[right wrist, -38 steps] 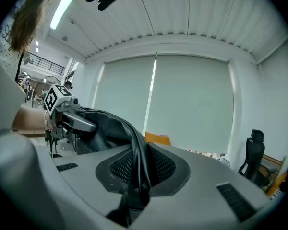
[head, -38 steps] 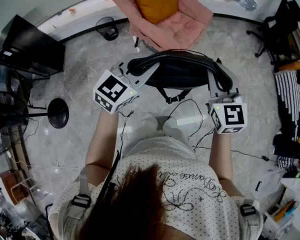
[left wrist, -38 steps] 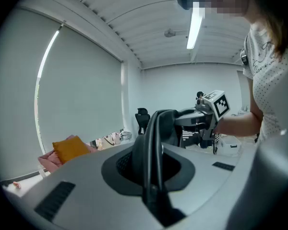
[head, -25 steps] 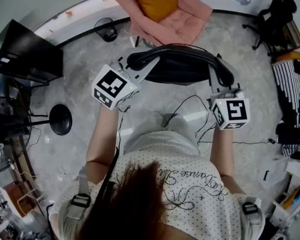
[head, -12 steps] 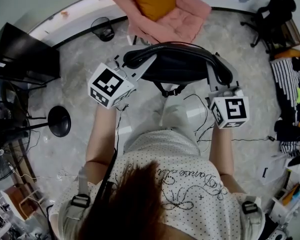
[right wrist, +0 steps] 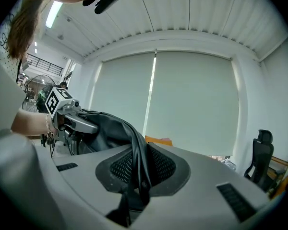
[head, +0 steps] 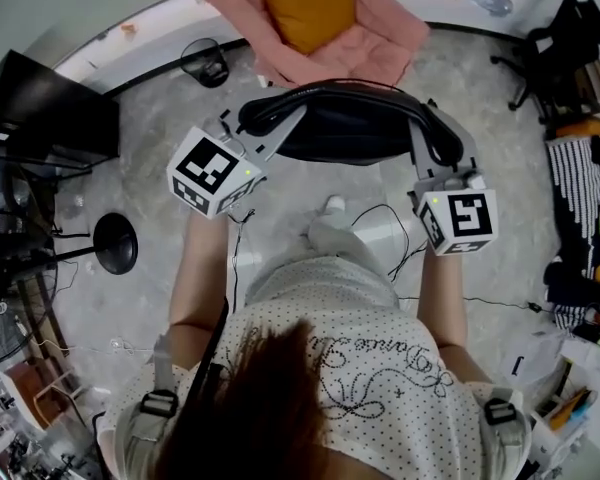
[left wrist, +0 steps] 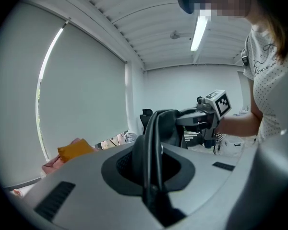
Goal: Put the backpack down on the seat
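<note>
Black backpack [head: 350, 133] is up in the air, stretched out sideways, strap arching over its top. It's right in front of the pink padded seat [head: 375, 48], not on it yet.

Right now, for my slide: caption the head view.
Left gripper and right gripper hold the backpack before the pink seat.

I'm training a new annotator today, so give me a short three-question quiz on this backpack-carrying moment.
1. True or false: the left gripper and the right gripper are both shut on the backpack.
2. What colour is the cushion lying on the seat? A orange, B blue, C green.
3. Fill in: the backpack is not on the seat; it hangs over the ___.
Key: 1 true; 2 A; 3 floor.
</note>
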